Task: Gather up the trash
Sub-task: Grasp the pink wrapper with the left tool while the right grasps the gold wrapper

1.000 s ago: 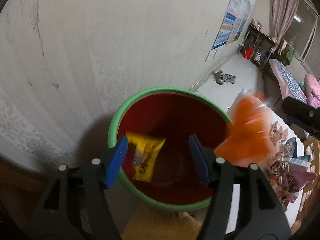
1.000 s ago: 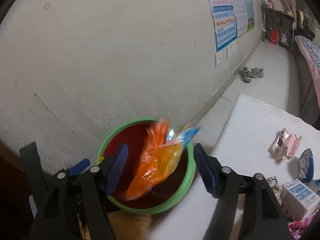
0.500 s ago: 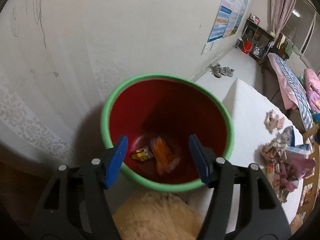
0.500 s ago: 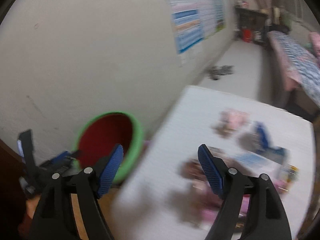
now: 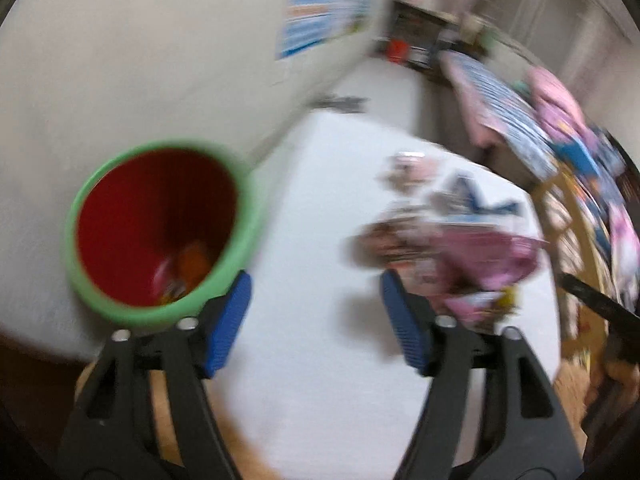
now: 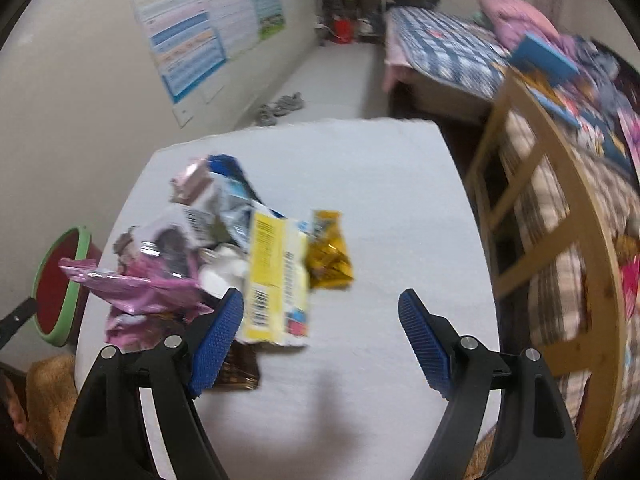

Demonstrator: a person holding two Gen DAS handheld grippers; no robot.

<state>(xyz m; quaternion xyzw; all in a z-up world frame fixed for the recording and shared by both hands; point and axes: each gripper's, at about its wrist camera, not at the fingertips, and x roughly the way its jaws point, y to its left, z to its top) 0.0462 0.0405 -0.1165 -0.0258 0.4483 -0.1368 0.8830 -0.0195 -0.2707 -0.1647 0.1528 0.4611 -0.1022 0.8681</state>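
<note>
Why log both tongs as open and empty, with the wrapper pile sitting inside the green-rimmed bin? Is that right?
Not quite. The wrapper pile lies on the white table, beside the green-rimmed bin, not inside it; the right wrist view shows this. The left tongs and right tongs are open and empty.

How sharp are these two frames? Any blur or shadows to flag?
Left wrist view: heavy motion blur smears the green-rimmed bin and the trash pile. Right wrist view: milder blur, yellow packet barcodes discernible, a soft shadow on the white table.
</note>
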